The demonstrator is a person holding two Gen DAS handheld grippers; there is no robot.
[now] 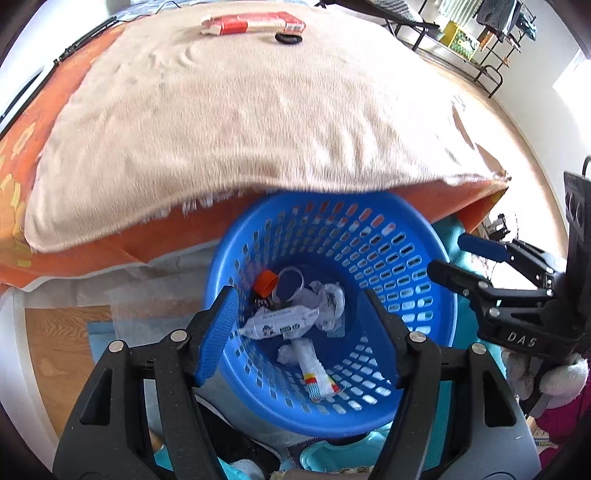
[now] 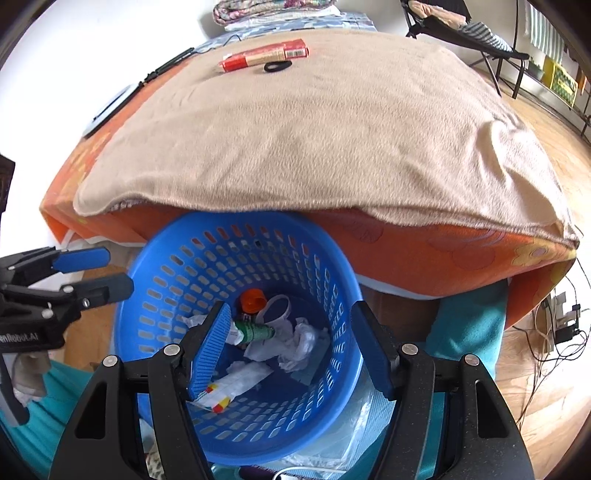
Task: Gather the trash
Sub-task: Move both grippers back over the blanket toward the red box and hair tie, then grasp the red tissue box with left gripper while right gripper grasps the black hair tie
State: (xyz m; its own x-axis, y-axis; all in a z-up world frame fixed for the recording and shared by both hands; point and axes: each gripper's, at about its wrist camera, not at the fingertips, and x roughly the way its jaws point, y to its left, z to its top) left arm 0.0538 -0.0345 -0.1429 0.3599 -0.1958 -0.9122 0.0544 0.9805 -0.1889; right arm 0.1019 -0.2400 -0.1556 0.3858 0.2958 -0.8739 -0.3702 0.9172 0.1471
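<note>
A blue perforated basket [image 1: 406,229] [image 2: 236,223] stands on the floor against the bed's edge. Inside lie an orange cap [image 1: 266,282] [image 2: 253,299], a green bottle [image 2: 256,332], white wrappers [image 1: 280,321] and crumpled paper [image 1: 330,297] [image 2: 301,341]. My left gripper [image 1: 297,295] [image 2: 118,271] hovers over the basket mouth, open with nothing between its fingers. My right gripper [image 2: 290,306] [image 1: 446,253] hangs over the basket from the other side, also open with nothing in it. A red and beige carton [image 1: 255,22] [image 2: 266,55] and a black ring [image 1: 289,38] [image 2: 277,66] lie at the bed's far end.
A beige blanket [image 1: 240,122] covers the bed over an orange flowered sheet [image 2: 443,251]. Teal cloth [image 2: 469,321] lies beside the basket. Cables [image 2: 554,332] trail on the wooden floor at right. A folding chair [image 2: 461,26] and a drying rack [image 1: 491,22] stand beyond the bed.
</note>
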